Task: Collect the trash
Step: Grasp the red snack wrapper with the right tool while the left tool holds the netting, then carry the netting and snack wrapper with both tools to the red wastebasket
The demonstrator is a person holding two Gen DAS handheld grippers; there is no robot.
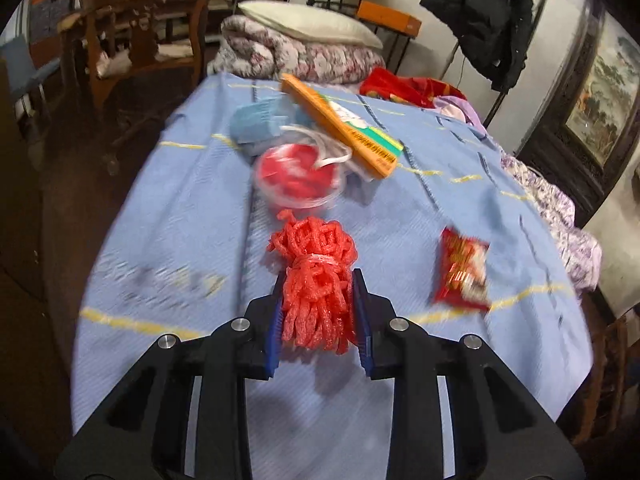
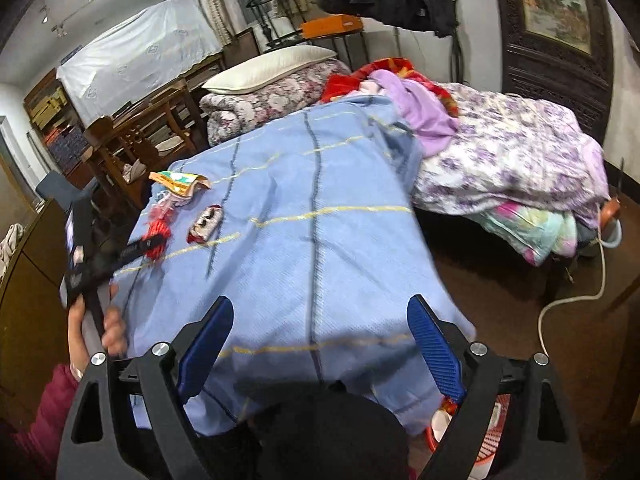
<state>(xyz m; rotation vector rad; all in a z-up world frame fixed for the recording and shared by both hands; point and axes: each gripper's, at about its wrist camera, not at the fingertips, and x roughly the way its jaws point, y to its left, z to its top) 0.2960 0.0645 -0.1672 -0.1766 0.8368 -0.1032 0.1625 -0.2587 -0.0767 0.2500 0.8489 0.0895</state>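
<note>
My left fingers (image 1: 318,300) pinch a red mesh net bundle (image 1: 316,280) above the blue bedspread (image 1: 168,208). Ahead lie a red snack wrapper (image 1: 462,270) and a clear lidded cup (image 1: 298,178). My right fingers (image 2: 320,344) are spread wide, gripping nothing.

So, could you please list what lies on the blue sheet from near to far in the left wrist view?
Red mesh bundle in the left gripper → snack packet → clear lid over red → orange box. The blue cloth and white string overlap these, so I leave them out.
</note>
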